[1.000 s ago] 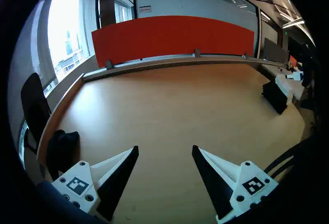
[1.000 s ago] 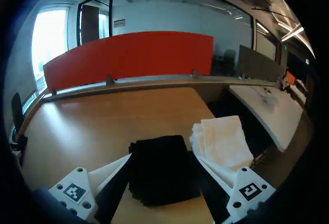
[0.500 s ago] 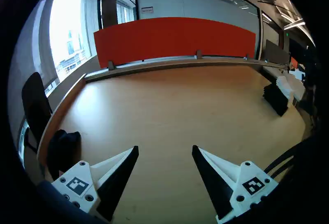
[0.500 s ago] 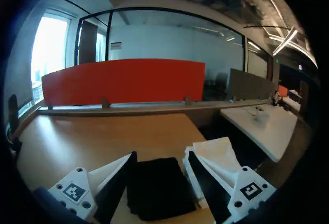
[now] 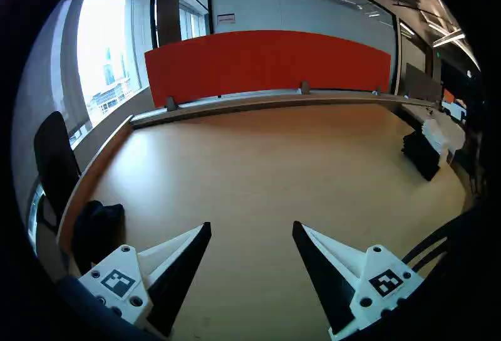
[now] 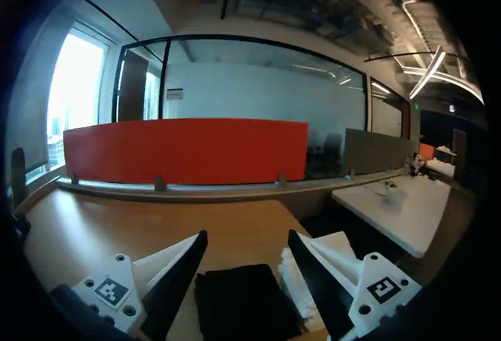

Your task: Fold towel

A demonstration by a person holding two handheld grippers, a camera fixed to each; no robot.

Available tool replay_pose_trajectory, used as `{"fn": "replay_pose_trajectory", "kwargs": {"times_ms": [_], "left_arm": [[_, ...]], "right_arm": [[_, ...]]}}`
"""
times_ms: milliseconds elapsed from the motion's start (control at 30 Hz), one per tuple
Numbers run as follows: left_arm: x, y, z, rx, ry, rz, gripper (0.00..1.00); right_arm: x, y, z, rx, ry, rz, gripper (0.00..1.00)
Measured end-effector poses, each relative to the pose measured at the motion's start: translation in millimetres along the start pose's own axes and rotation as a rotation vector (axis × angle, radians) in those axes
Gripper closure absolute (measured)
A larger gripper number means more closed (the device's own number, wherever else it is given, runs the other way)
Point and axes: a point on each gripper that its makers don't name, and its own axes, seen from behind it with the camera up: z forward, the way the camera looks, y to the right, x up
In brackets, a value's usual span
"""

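On our wooden table, backed by a red partition, the black towel stack lies just below our right gripper, with white towels just beside it. Both that and our left gripper gape wide, gripping nothing. The left gripper view puts the stacks far off and adds a chair and a dark bundle.

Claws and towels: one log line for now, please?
left claw: open, over desk | right claw: open, facing black towels | white towels: beside | fold: not started
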Motion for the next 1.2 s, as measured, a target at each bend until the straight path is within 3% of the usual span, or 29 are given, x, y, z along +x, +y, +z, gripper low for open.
{"fn": "replay_pose_trajectory", "kwargs": {"times_ms": [300,700,1200], "left_arm": [[12.2,-8.1,-0.3,0.016,0.033,-0.020,0.04],[51.2,-35.4,-0.6,0.075,0.135,-0.051,0.03],[110.7,-60.1,1.4,0.106,0.295,-0.078,0.03]], "right_arm": [[14.8,-15.3,-0.8,0.037,0.021,-0.012,0.00],[27.6,-37.8,-2.3,0.078,0.027,-0.011,0.00],[58.3,-92.7,-14.4,0.172,0.055,-0.021,0.00]]}}
